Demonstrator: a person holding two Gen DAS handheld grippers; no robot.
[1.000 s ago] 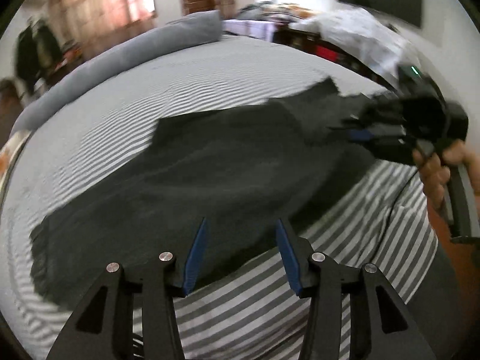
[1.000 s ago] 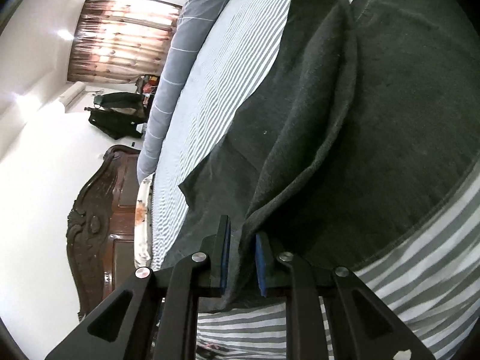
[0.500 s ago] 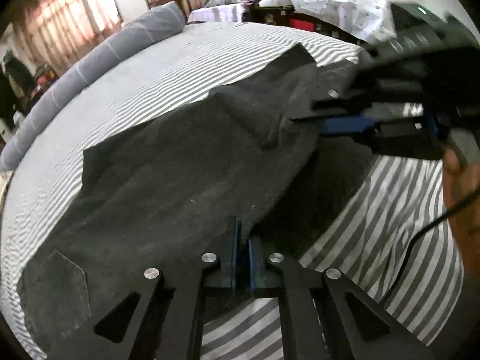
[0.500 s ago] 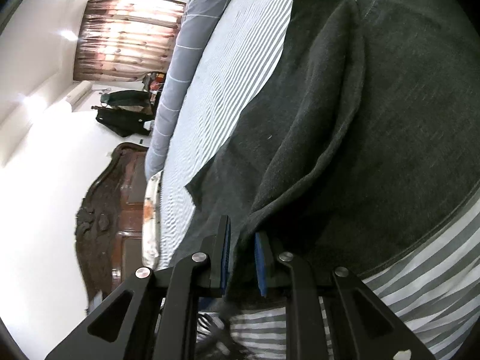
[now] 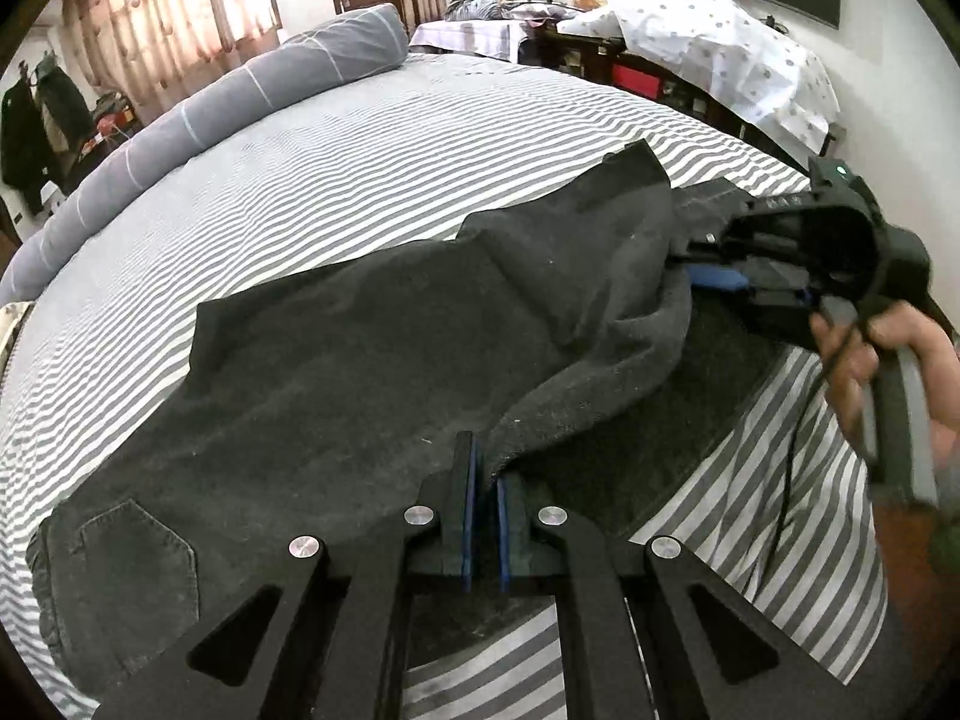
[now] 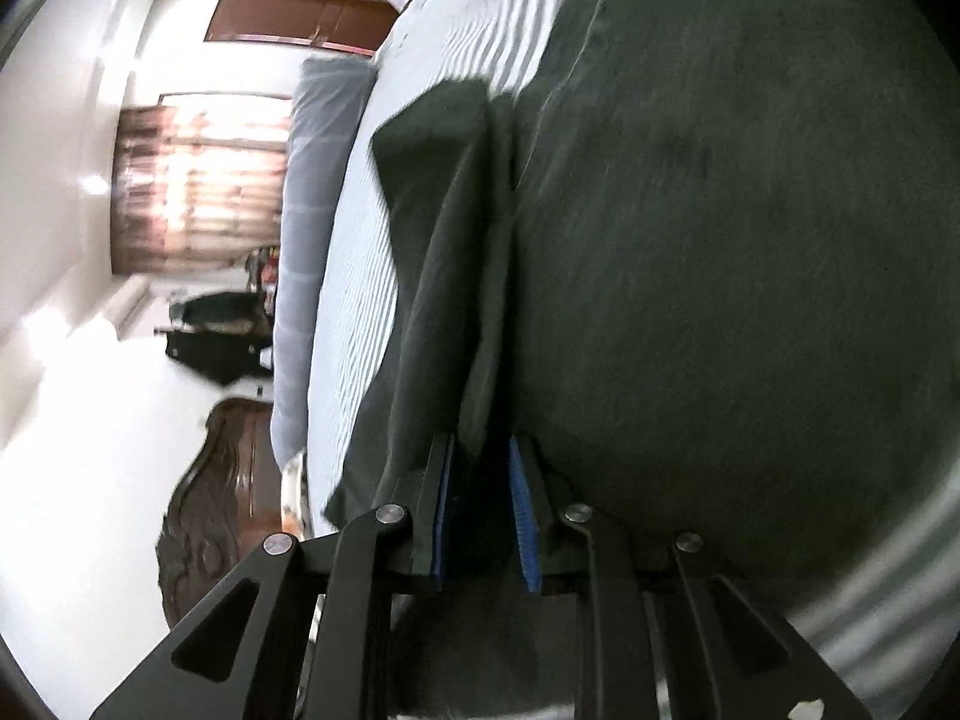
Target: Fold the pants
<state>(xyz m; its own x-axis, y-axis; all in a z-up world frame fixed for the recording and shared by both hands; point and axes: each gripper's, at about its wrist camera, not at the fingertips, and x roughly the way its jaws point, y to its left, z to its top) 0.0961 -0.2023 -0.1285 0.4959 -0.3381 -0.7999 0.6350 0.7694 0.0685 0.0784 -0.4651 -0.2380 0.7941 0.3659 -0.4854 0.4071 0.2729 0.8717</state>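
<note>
Dark grey pants point(image 5: 372, 384) lie spread on a grey-and-white striped bed point(image 5: 336, 156), a back pocket at the near left. My left gripper point(image 5: 485, 480) is shut on the near edge of the upper pant leg and lifts it off the lower layer. My right gripper point(image 5: 714, 279) shows at the right in the left wrist view, gripping the raised fold by the hem. In the right wrist view my right gripper point(image 6: 483, 468) holds a fold of the pants point(image 6: 720, 252) between its blue pads, with cloth draping over both sides.
A long grey bolster pillow point(image 5: 198, 108) lies along the far edge of the bed. A dotted white cloth point(image 5: 732, 54) covers furniture at the back right. A carved wooden headboard point(image 6: 222, 480) and curtains point(image 6: 192, 180) show in the right wrist view.
My left gripper closed on the pants' near edge and lifted it. My right gripper swung with its fold of cloth, so the right wrist view has rotated and blurred.
</note>
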